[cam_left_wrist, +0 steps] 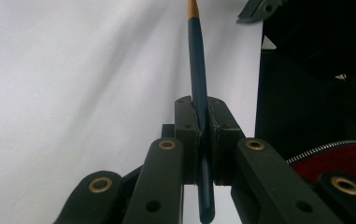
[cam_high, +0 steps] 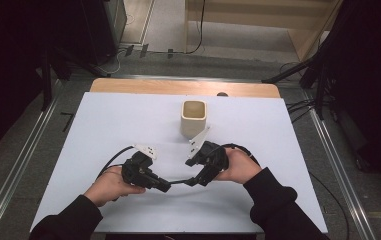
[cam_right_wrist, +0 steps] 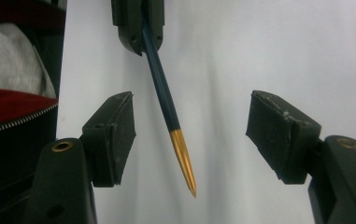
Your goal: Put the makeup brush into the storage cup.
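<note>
The pen (cam_right_wrist: 162, 93) is showing a smooth, matt dark-blue barrel and a glossy, gold metallic tip. The left gripper (cam_left_wrist: 203, 135) is clamping it with matt black plastic jaws set with brass-looking rivets. The right gripper (cam_right_wrist: 192, 135) is showing rough, scuffed pads. The table (cam_high: 128, 120) is looking matt white, its far edge wooden. The cup (cam_high: 194, 118) is looking matt beige.

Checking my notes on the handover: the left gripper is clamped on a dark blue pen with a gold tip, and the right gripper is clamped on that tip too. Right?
Not quite. The left gripper is clamped on the pen, but the right gripper is not: its jaws stand wide open on either side of the gold tip without touching it, as the right gripper view shows.
</note>
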The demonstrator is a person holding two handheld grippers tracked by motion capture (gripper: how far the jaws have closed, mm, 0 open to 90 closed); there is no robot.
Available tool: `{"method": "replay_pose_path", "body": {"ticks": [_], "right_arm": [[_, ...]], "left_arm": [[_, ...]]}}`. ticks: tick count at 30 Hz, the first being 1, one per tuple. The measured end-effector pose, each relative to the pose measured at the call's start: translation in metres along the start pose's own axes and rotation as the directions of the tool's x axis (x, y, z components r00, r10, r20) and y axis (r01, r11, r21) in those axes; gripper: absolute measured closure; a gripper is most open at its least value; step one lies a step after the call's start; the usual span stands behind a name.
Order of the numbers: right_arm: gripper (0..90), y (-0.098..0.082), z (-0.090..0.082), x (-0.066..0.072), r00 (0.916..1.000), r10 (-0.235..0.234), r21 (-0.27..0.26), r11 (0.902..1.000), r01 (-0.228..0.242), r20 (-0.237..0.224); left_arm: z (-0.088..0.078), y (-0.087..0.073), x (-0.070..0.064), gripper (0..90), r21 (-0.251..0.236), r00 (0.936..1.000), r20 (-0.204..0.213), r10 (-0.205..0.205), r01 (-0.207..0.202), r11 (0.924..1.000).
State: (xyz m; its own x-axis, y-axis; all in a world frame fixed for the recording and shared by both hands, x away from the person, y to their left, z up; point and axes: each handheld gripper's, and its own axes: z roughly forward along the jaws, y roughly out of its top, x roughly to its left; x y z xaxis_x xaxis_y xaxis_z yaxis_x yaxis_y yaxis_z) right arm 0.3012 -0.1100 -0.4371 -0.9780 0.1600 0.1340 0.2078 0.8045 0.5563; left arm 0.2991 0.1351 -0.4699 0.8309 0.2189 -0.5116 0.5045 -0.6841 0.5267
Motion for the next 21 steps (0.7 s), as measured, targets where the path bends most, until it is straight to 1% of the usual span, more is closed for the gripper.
{"method": "replay_pose_path", "body": {"ticks": [1,2,4,5,6,7,8,9,12,13,15,17,18,20,21], "right_arm": [[33.3,-0.003,-0.001,-0.001,0.9999,0.009,-0.019,0.9998,-0.009,-0.008],[33.3,-0.007,-0.004,-0.001,0.9995,0.032,-0.031,0.9990,-0.032,-0.009],[32.6,-0.012,-0.007,-0.004,0.9988,0.048,-0.059,0.9971,-0.048,0.005],[32.1,-0.014,-0.009,-0.004,0.9974,0.072,-0.069,0.9951,-0.071,0.004],[32.1,-0.017,-0.010,-0.005,0.9968,0.079,-0.079,0.9939,-0.078,0.012],[31.8,-0.019,-0.012,-0.005,0.9951,0.098,-0.088,0.9914,-0.097,0.010],[31.5,-0.022,-0.014,-0.006,0.9943,0.105,-0.104,0.9892,-0.103,0.015],[31.0,-0.025,-0.015,-0.006,0.9917,0.128,-0.110,0.9860,-0.126,0.012],[29.3,-0.035,-0.018,-0.007,0.9871,0.158,-0.144,0.9776,-0.153,0.025],[28.9,-0.038,-0.018,-0.007,0.9838,0.178,-0.149,0.9736,-0.173,0.022],[28.5,-0.044,-0.019,-0.007,0.9799,0.196,-0.155,0.9698,-0.188,0.036],[28.1,-0.049,-0.020,-0.006,0.9743,0.222,-0.165,0.9632,-0.212,0.041],[27.6,-0.051,-0.021,-0.005,0.9713,0.233,-0.169,0.9601,-0.223,0.045],[27.6,-0.055,-0.022,-0.005,0.9665,0.252,-0.180,0.9540,-0.240,0.048],[27.6,-0.057,-0.024,-0.006,0.9614,0.270,-0.180,0.9494,-0.257,0.052]], "left_arm": [[0.000,-0.001,0.000,85.2,-0.006,1.0000,0.002,-0.002,0.002,1.0000],[-0.001,-0.001,0.001,85.2,-0.007,1.0000,0.001,-0.005,0.005,1.0000],[-0.002,-0.002,0.001,85.2,-0.016,0.9999,-0.001,-0.013,0.013,0.9998],[-0.003,-0.002,0.002,85.2,-0.021,0.9999,-0.001,-0.015,0.015,0.9997],[-0.004,-0.002,0.002,85.2,-0.025,0.9999,-0.007,-0.015,0.015,0.9996],[-0.005,-0.003,0.002,85.2,-0.028,0.9998,-0.010,-0.019,0.019,0.9994],[-0.005,-0.004,0.002,85.2,-0.035,0.9998,-0.010,-0.017,0.016,0.9993],[-0.006,-0.005,0.002,85.2,-0.043,0.9997,-0.008,-0.023,0.022,0.9988],[-0.008,-0.008,0.002,85.2,-0.052,0.9991,-0.021,-0.036,0.034,0.9981],[-0.008,-0.010,0.002,85.2,-0.058,0.9989,-0.025,-0.039,0.038,0.9976],[-0.010,-0.012,0.002,85.1,-0.067,0.9987,-0.026,-0.043,0.041,0.9969],[-0.012,-0.014,0.002,85.2,-0.083,0.9984,-0.036,-0.043,0.040,0.9958],[-0.013,-0.014,0.001,85.1,-0.088,0.9978,-0.049,-0.044,0.040,0.9953],[-0.015,-0.016,0.000,85.1,-0.105,0.9965,-0.057,-0.062,0.055,0.9929],[-0.015,-0.016,0.000,85.2,-0.114,0.9960,-0.064,-0.062,0.055,0.9919]]}}
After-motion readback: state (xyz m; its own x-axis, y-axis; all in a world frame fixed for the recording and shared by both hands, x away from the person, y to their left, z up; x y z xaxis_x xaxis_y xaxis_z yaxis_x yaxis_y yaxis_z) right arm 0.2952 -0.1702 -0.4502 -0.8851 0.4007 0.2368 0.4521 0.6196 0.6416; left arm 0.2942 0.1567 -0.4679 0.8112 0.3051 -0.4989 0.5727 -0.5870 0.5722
